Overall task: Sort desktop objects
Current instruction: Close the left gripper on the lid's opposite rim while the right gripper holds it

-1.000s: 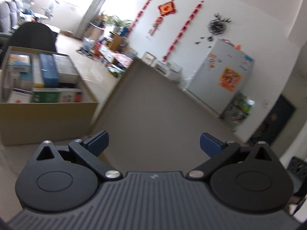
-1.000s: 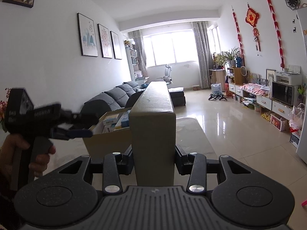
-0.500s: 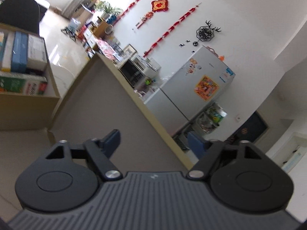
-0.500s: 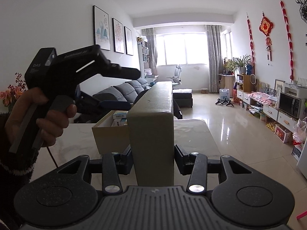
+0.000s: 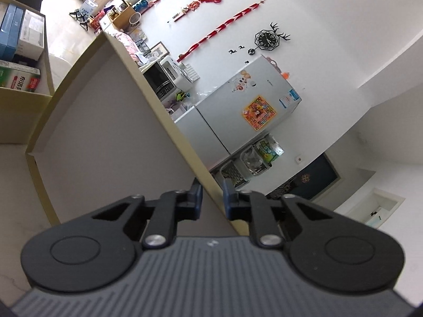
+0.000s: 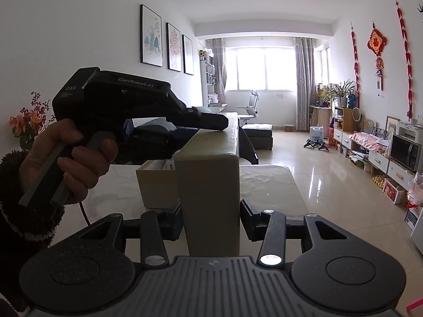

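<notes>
- Above the marble bench [image 6: 267,182], I have a beige box lid [image 6: 211,185] held on edge, and both grippers are on it.
- My right gripper [image 6: 211,223] has its fingers pressed against the lid's near end wall, one on each side, gripping it.
- My left gripper [image 5: 212,199] has its fingers nearly together, pinching the lid's thin side rim; the hollow inside of the lid faces this camera.
- The open cardboard box [image 5: 23,100], packed with small cartons [image 5: 19,78], sits on the bench just behind the lid.
- The person's hand [image 6: 68,155] on the left tool is steady in the right wrist view.
- My judgement: this two-handed hold suits either carrying the lid towards the box or carrying it away from it.
- To do it well, I'd keep both grips firm, move both hands together, and keep the thin wall from twisting or buckling.
</notes>
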`<state>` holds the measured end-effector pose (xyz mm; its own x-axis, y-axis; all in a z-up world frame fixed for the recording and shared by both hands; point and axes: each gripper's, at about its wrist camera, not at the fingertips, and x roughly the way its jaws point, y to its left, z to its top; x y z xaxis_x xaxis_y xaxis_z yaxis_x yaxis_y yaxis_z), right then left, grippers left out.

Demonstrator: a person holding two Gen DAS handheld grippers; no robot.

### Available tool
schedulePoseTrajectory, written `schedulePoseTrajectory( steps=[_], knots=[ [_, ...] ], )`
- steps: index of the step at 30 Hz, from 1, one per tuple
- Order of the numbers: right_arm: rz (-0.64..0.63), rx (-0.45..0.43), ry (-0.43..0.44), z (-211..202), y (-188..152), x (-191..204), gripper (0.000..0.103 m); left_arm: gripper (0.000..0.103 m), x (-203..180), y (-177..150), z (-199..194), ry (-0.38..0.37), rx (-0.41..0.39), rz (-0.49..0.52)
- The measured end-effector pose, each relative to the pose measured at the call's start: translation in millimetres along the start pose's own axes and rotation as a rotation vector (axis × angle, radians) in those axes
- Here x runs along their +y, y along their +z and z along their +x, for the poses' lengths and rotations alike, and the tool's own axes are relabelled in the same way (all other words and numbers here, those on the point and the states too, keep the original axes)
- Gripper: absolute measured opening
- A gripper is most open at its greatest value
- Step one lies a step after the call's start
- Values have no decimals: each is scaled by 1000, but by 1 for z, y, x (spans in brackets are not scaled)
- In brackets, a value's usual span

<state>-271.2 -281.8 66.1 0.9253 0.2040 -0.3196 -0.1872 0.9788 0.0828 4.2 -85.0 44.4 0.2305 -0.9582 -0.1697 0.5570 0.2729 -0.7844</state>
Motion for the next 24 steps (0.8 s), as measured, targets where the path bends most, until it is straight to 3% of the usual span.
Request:
schedulePoseTrajectory(
  steps=[8, 10, 16, 24],
  knots=[
    [0, -12, 53, -10, 1, -1, 51, 14, -1, -6, -13, -6, -20, -28],
    [11, -19, 74, -13, 1, -4, 63, 14, -1, -6, -16, -4, -26, -34],
    [40, -28, 134, -19, 2, -13, 78, 14, 2, -10, -35, -2, -48, -44],
    [78, -39, 213, -27, 3, -26, 82, 15, 5, -19, -70, 7, -86, -50]
  ],
)
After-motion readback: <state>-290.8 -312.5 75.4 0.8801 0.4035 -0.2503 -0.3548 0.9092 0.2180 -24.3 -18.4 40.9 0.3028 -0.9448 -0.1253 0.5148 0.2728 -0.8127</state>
